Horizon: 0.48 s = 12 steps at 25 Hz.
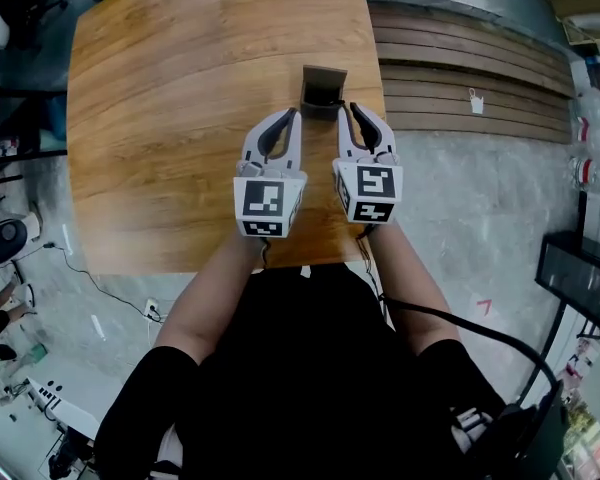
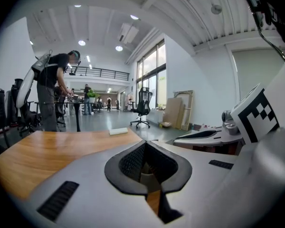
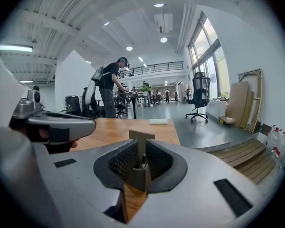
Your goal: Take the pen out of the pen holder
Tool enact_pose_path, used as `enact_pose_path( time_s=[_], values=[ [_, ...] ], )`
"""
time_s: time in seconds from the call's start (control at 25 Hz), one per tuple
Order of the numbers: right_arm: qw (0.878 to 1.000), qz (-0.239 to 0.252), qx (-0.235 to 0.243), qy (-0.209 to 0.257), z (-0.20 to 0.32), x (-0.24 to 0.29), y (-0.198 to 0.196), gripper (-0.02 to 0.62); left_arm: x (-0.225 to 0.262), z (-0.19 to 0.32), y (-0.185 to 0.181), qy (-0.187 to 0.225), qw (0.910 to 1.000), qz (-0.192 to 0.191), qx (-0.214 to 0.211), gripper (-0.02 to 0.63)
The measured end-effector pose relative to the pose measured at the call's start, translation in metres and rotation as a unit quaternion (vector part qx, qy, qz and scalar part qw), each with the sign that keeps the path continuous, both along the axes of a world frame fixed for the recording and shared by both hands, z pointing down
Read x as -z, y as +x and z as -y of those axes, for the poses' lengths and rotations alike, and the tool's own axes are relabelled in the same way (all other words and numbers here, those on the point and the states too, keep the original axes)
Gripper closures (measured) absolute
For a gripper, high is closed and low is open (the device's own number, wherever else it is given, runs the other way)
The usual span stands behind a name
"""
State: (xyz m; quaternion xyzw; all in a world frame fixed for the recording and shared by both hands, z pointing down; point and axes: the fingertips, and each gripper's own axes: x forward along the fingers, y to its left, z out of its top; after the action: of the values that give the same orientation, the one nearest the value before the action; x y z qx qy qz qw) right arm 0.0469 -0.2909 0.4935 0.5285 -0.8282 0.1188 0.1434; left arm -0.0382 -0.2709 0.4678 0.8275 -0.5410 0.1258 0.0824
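A small brown pen holder (image 1: 323, 90) stands near the right edge of the wooden table (image 1: 180, 98). Its inside is dark in the head view. In the right gripper view the holder (image 3: 138, 175) shows through the narrow gap between the pads, with a dark pen tip (image 3: 143, 161) inside it. My right gripper (image 1: 358, 110) sits just right of the holder, slightly open and empty. My left gripper (image 1: 294, 116) is just in front and to the left of the holder, shut with nothing held. Its tips (image 2: 146, 145) meet.
A white flat block (image 3: 158, 121) lies at the table's far edge. The table's right edge drops to wooden steps (image 1: 470, 78) and grey floor. A person (image 3: 110, 87) stands at desks far behind, with an office chair (image 3: 200, 96) nearby.
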Motion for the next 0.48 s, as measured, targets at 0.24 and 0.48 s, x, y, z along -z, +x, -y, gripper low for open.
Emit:
enact_pose_path(
  time_s=[0.24,0.48],
  values=[
    [0.998,0.011,-0.001,0.069,-0.035,0.072,0.007,0.568,0.051,-0.031,0.004,0.042,0.9991,0.0,-0.007,0.606],
    [0.988,0.023,0.015,0.152,-0.077,0.153,0.001,0.58,0.112,-0.066,0.008,0.092,0.9955,-0.007,-0.022,0.606]
  ],
)
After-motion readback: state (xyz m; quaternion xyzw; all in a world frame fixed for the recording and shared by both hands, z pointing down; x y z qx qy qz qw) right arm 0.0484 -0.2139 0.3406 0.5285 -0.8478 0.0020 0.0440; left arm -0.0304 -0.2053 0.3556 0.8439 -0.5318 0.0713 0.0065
